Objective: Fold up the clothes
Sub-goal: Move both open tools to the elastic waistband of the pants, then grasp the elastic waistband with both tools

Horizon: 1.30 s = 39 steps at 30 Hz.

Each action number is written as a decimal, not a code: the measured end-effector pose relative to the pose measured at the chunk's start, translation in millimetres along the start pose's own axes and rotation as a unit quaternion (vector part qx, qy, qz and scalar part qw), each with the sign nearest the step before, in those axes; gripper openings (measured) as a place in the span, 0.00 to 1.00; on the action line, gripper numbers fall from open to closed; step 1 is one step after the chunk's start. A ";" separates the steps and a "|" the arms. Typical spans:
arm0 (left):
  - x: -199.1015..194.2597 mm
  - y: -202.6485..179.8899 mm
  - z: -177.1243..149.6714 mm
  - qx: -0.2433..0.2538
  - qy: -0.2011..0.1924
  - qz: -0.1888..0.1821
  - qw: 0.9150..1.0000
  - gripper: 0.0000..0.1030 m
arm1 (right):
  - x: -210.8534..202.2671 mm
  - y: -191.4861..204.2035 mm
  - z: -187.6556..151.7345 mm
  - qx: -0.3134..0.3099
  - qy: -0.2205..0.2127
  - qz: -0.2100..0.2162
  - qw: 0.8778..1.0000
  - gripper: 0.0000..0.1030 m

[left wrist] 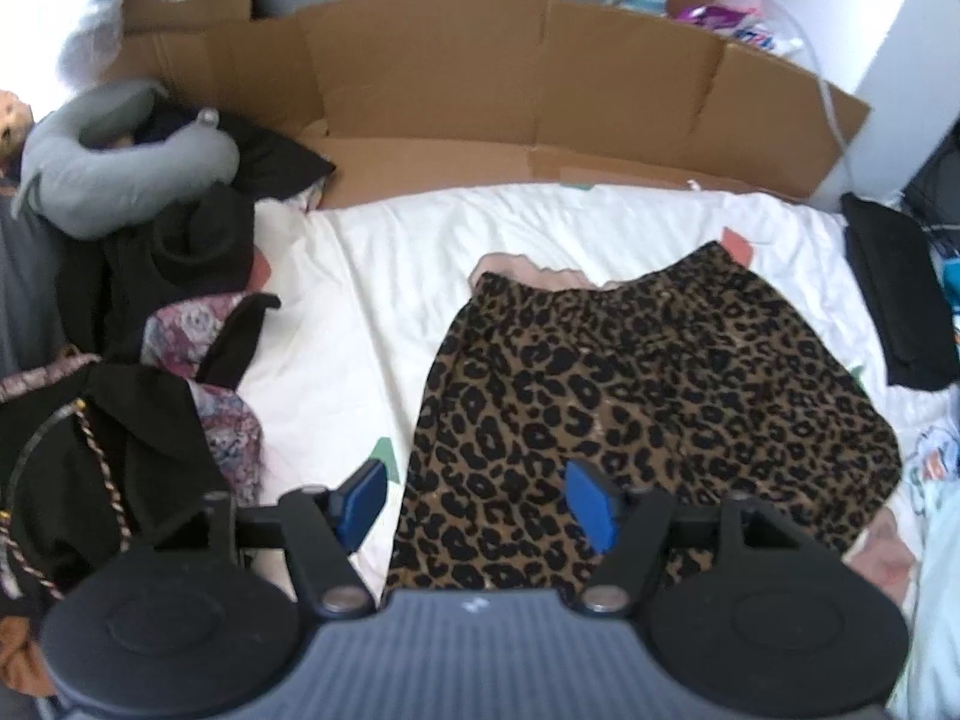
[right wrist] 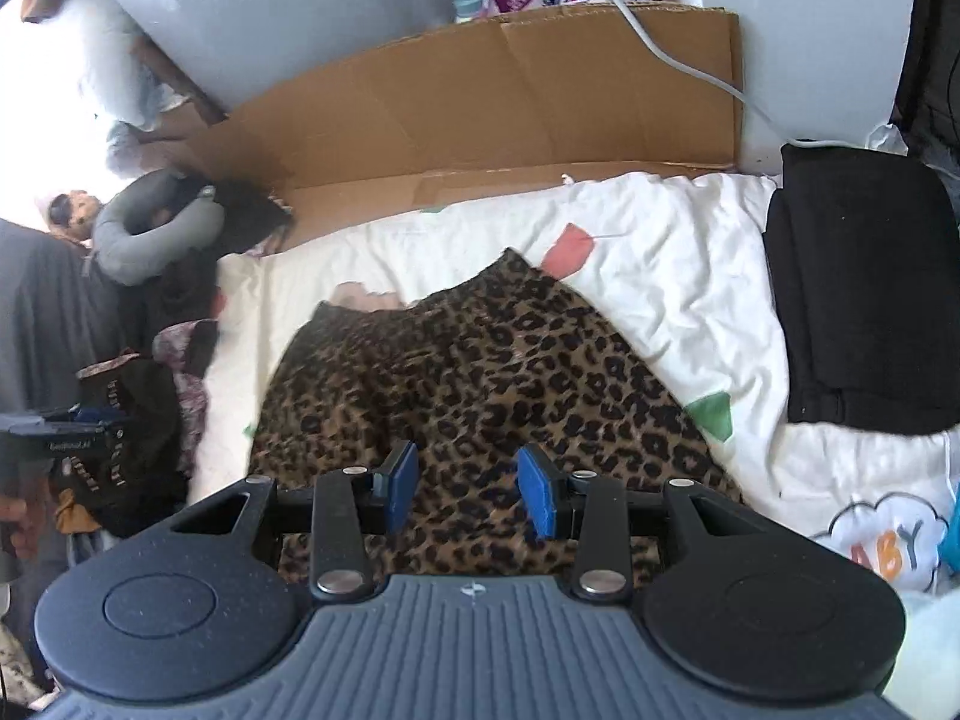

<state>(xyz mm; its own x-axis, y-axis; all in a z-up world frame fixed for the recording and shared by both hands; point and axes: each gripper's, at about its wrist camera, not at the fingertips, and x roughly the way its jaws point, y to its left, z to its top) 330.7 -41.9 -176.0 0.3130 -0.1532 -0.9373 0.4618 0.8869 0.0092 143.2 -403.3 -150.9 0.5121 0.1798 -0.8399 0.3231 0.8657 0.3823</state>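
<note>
My left hand-held gripper (left wrist: 480,501) hangs released at the lower centre of its frame, over the left edge of the leopard-print garment (left wrist: 648,396) lying flat on the white bed cover (left wrist: 384,276). My right hand-held gripper (right wrist: 468,489), also released and empty, hovers over the cloth's near middle. I'd pinch both near corners evenly, then fold toward the pink-lined waistband (right wrist: 366,297).

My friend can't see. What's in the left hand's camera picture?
A brown leopard-print garment lies flat on a white bedsheet, under the open, empty left gripper. Dark clothes are heaped beside it.
</note>
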 end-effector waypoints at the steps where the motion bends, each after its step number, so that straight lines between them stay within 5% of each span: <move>1: 10.7 1.7 -1.1 -0.005 0.004 0.003 1.000 0.66 | 7.7 -3.9 2.5 0.004 -0.002 -0.003 1.000 0.43; 7: 69.0 8.4 -4.3 -0.035 0.026 0.024 0.999 0.66 | 63.2 -27.7 11.9 0.010 0.004 -0.025 1.000 0.43; 13: 119.0 -1.1 -9.7 -0.021 0.021 0.016 0.999 0.66 | 115.9 -40.6 6.7 -0.060 0.007 -0.039 0.997 0.43; 23: 155.1 14.3 -2.1 -0.063 -0.055 -0.033 0.996 0.62 | 183.3 -83.1 6.8 -0.046 -0.041 0.003 0.998 0.43; 34: 202.7 35.1 42.1 -0.059 -0.092 -0.063 0.992 0.62 | 237.2 -61.8 60.0 -0.130 -0.038 -0.015 0.991 0.43; 39: 220.7 22.8 60.7 -0.002 -0.072 -0.073 0.995 0.61 | 273.1 -48.0 84.7 -0.166 -0.005 -0.023 0.986 0.43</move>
<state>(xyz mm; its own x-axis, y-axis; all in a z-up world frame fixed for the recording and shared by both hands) 460.7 -81.9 -361.5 0.3590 -0.3416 -0.8685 0.5084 0.8520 -0.1250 334.9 -435.3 -366.0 0.5121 0.1343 -0.8484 0.0686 0.9782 0.1962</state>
